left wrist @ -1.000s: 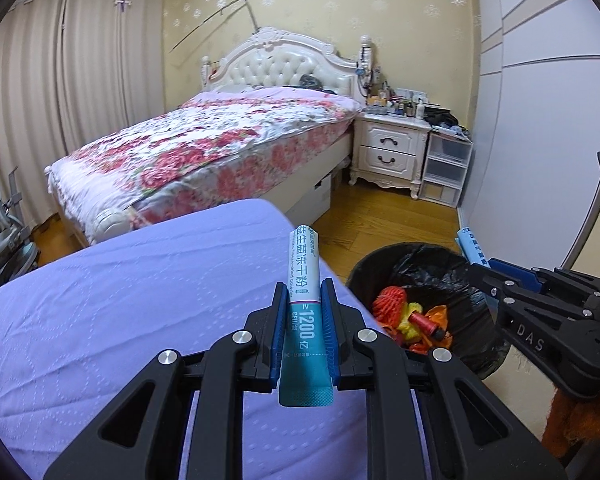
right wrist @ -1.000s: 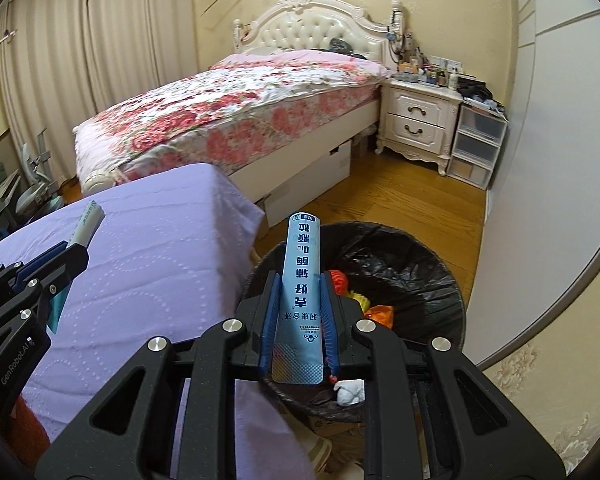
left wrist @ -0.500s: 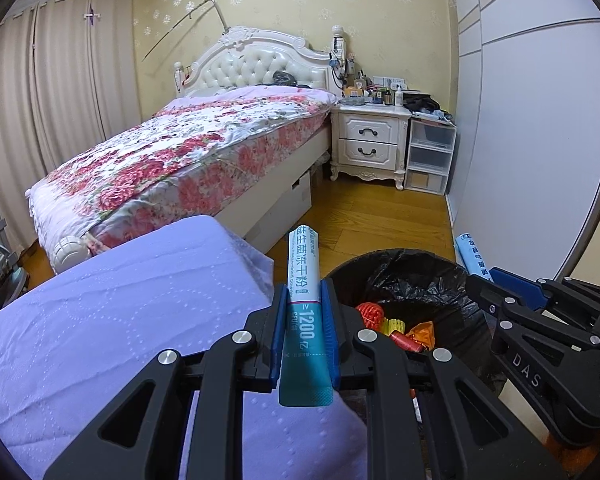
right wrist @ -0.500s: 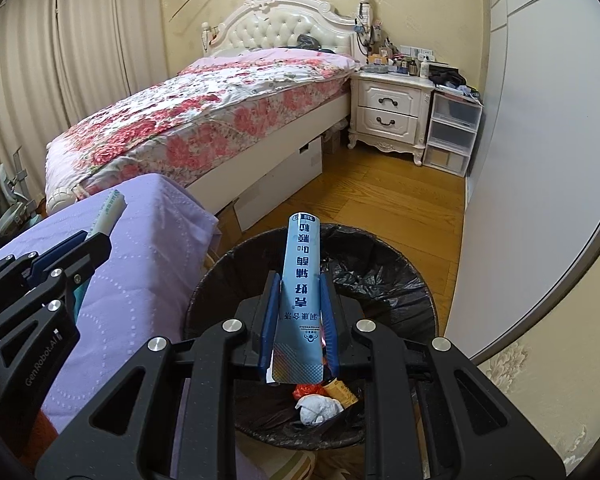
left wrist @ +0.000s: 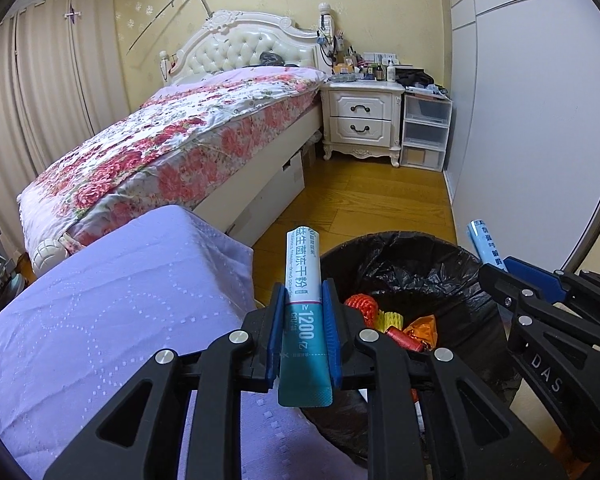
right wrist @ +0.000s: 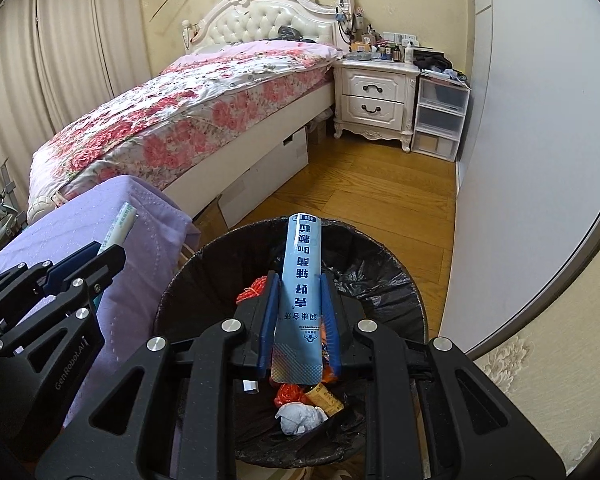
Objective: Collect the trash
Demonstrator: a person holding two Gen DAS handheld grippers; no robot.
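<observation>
Bin (right wrist: pixel 412 304) already holds scraps; your right gripper (right wrist: pixel 298 320) clamps a blue sachet (right wrist: pixel 300 280) above it, left gripper (left wrist: pixel 303 332) clamps a teal sachet (left wrist: pixel 303 312) beside it, both undropped

My room is evenly lit with soft, warm indoor light and only faint shadows. My fisheye lenses bend the wardrobe (left wrist: pixel 540 120) and curtains (left wrist: pixel 40 100) into curves, with black corners around each picture. Everything looks sharp. The black bin bag (right wrist: pixel 380 280) shows small shiny glints, and the wardrobe reflects a pale sheen
</observation>
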